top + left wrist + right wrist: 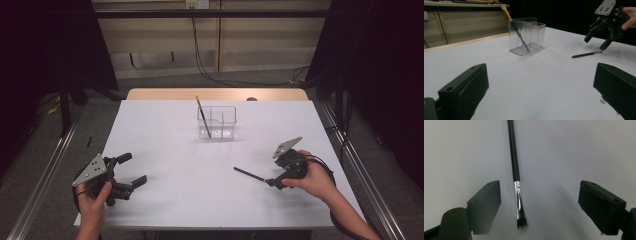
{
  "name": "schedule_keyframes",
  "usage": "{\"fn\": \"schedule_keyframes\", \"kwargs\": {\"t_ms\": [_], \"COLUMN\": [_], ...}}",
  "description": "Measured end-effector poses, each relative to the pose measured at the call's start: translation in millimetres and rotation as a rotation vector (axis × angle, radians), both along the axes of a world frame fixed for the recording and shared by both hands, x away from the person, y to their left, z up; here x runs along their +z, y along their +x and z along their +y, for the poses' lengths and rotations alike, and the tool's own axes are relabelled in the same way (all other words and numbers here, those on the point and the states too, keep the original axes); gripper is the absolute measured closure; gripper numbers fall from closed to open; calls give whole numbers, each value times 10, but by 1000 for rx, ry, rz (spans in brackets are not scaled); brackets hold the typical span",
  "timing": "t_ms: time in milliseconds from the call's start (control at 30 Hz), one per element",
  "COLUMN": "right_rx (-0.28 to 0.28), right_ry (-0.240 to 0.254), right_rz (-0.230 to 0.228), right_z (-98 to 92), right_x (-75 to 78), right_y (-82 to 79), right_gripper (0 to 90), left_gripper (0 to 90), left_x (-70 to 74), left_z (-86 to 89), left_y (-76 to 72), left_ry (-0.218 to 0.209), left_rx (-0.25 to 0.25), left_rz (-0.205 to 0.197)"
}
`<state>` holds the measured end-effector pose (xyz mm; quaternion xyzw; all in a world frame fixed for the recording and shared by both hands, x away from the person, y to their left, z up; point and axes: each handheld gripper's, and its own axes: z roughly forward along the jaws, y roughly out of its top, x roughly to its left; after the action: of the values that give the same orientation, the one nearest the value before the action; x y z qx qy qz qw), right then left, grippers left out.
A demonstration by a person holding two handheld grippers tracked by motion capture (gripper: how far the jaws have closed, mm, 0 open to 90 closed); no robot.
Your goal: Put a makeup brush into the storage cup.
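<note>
The black brush lies flat on the tabletop, its bristle end between the right hand-held gripper's released, untouching jaws.

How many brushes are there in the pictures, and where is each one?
2. One brush stands tilted in the clear organizer, in its left compartment. The other brush lies flat on the white table, between the open tongs of the right gripper, untouched.
</note>
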<state>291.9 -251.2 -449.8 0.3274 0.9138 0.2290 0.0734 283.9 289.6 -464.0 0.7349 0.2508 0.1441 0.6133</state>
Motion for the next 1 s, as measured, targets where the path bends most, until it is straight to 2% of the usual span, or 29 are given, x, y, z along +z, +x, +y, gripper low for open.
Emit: {"fn": "schedule_keyframes", "kwargs": {"t_ms": [100, 267, 367, 533, 667, 767, 833, 867, 1000], "right_rx": [7, 24, 61, 89, 137, 168, 174, 183, 156], "right_ry": [-13, -43, -63, -103, -151, -180, -179, -179, -171], "right_rz": [26, 43, 46, 64, 66, 85, 110, 115, 132], "right_z": [12, 54, 90, 157, 204, 248, 270, 270, 264], "right_x": [-3, 1, 8, 16, -1, -30, -28, -30, -33], "right_y": [11, 21, 30, 32, 41, 33, 31, 39, 51], "right_gripper": [216, 287, 326, 394, 487, 608, 681, 686, 688], "left_gripper": [0, 0, 0, 0, 0, 1, 1, 1, 1], "left_x": [-4, -3, -4, -6, -8, -9, -9, -10, -8], "left_z": [-8, -13, -10, -7, -3, -3, -11, -12, -30], "left_y": [4, 9, 6, 8, 11, 12, 11, 12, 10], "left_ry": [2, 3, 0, 1, 1, 0, -3, 0, 6], "left_rx": [1, -2, 1, 4, 2, 0, 2, 0, -5], "left_rz": [1, -2, 1, 2, 2, 2, 4, 3, 3]}}
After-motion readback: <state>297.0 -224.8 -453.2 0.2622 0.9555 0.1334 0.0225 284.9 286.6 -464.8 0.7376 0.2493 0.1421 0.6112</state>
